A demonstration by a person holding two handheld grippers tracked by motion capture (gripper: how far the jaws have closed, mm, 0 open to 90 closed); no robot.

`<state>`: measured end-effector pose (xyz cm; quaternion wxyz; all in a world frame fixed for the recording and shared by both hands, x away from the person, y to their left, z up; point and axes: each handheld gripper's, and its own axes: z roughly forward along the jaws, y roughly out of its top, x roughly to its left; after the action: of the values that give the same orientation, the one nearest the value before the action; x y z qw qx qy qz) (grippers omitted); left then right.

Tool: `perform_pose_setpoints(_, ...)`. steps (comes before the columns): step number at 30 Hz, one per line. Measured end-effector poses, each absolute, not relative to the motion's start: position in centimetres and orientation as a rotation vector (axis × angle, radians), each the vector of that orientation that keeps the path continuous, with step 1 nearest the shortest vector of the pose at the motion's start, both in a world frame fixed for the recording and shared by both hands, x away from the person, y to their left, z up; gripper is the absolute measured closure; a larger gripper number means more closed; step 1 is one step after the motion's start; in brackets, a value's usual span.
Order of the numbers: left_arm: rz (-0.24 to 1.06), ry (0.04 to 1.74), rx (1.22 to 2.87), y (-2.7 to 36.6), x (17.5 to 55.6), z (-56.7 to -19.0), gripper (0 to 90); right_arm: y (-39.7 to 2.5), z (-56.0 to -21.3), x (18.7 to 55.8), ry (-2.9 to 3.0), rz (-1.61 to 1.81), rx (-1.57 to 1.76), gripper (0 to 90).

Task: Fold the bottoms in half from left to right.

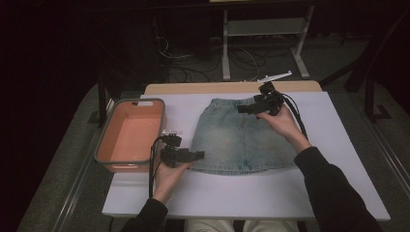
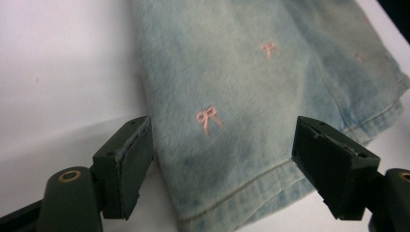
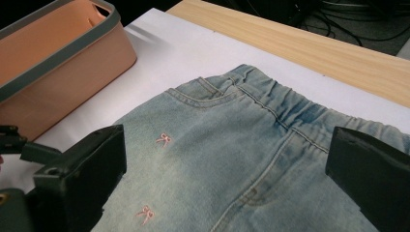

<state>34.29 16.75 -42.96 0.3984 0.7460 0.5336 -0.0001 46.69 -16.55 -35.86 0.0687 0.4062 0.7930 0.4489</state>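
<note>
Person: forearms in dark sleeves come in over the near edge of the desk, one gripper in each hand.
Desk [image 1: 232, 193]: white top, with a strip of bare wood along the far edge.
Denim skirt [image 1: 241, 137]: pale blue, spread flat at the middle of the desk, elastic waistband toward the far edge, hem toward the near edge; small pink bows [image 2: 208, 118] stitched on it.
Basket [image 1: 109, 140]: salmon-coloured tub with a grey rim, at the left edge of the desk, just beside the skirt; its inside is bare.
Right gripper [image 1: 247, 108]: at the waistband's right end, jaws spread wide above the cloth.
Left gripper [image 1: 197, 154]: at the hem's left corner, jaws spread wide to either side of that corner, nothing pinched.
</note>
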Motion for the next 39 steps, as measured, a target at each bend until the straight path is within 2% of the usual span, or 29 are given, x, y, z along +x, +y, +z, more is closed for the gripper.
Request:
perform_pose_setpoints(7, -0.046, 1.378, 1.904, 17.0, 33.4, -43.6, 28.9, -15.2, -36.3, 47.4, 2.386, 1.341, 1.214, 1.1)
perform_pose_setpoints(15, -0.055, 1.416, 1.902, 17.2, 32.7, -43.9, 44.2, -13.4, -36.9, 48.3, 2.391, 1.338, 1.201, 1.0)
perform_pose_setpoints(18, -0.037, 1.430, 1.905, 17.3, 32.4, -43.9, 53.6, -12.7, -37.1, 48.6, 2.394, 1.336, 1.192, 1.1)
perform_pose_setpoints(22, 0.009, 1.428, 1.885, 17.5, 32.0, -43.9, 75.7, -11.6, -37.6, 49.2, 2.388, 1.334, 1.187, 1.1)
perform_pose_setpoints(24, 0.023, 1.420, 1.886, 17.4, 32.0, -44.0, 82.4, -11.0, -37.8, 49.6, 2.393, 1.326, 1.188, 1.1)
perform_pose_setpoints(39, 0.006, 1.368, 1.881, 17.7, 31.9, -43.8, 84.5, -6.8, -38.9, 51.8, 2.378, 1.304, 1.191, 1.1)
